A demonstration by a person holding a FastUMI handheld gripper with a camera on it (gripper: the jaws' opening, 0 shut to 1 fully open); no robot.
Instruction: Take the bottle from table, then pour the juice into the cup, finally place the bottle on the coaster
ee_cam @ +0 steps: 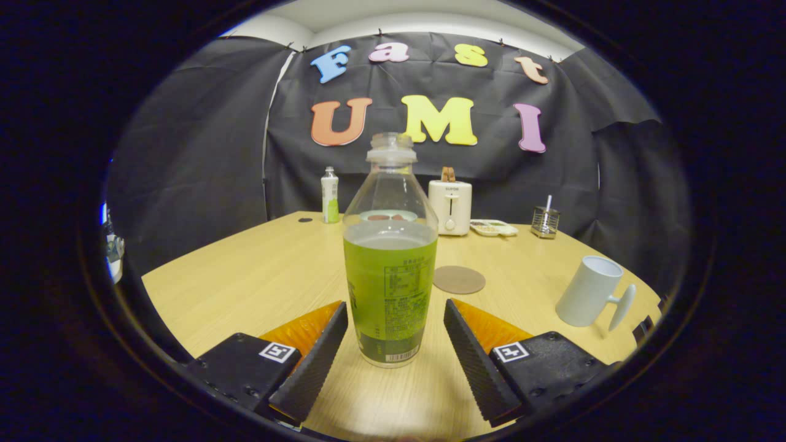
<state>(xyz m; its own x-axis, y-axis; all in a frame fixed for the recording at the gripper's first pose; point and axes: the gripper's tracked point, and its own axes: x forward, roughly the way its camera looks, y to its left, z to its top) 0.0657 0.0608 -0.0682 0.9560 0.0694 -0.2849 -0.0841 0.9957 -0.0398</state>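
A clear bottle [390, 270], uncapped and half full of green juice, stands upright on the wooden table [258, 282]. It sits between my gripper's [396, 313] two fingers, with a small gap on each side, so the fingers are open around it and not pressing. A round brown coaster [459, 279] lies flat just beyond the right finger, behind the bottle. A white cup [591, 291] with a handle stands off to the right of the fingers, near the table's right edge.
At the back of the table stand a small white and green bottle [330, 195], a white toaster [450, 207], a plate [388, 216] behind the juice bottle, a flat tray of food [493, 228] and a wire holder [544, 221].
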